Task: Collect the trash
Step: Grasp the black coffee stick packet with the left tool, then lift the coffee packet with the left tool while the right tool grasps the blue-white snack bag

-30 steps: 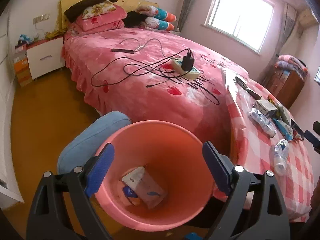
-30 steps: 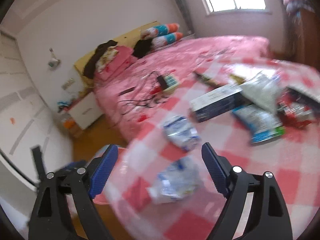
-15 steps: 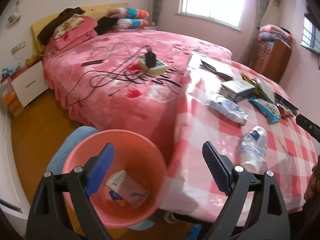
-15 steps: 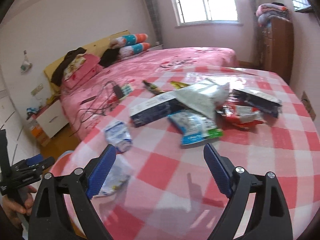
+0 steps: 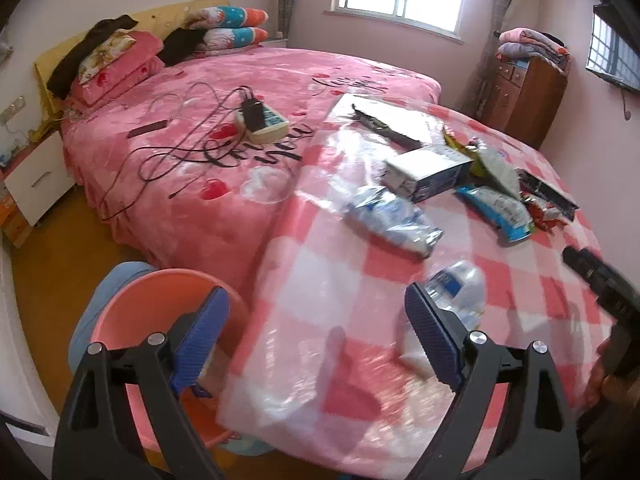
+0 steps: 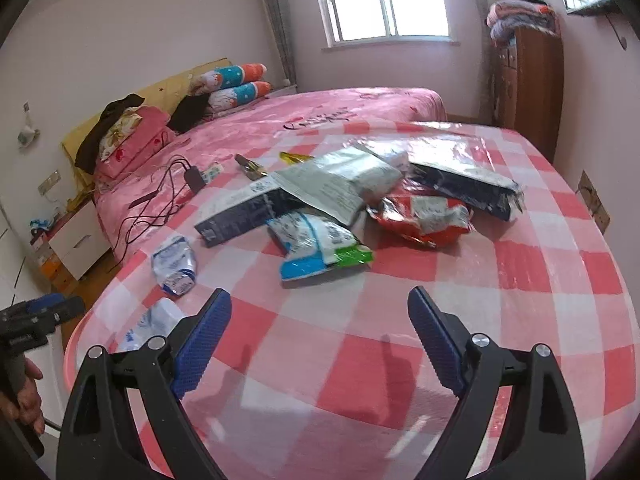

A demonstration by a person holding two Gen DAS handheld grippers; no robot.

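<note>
over checked table (image 6: pixel 520 272), wrappers (image 6: pixel 316 246) (scattered)

Glossy clear plastic covers the checked tablecloth (image 6: pixel 400 344).

Wrappers (image 6: pixel 320 246) strewn on checked table (image 6: pixel 520 280)

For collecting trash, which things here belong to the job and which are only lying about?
Job: pink bin, crushed bottle, blue wrapper, red wrapper, dark box.
Lying about: power strip, cables, pillows, folded blankets.
</note>
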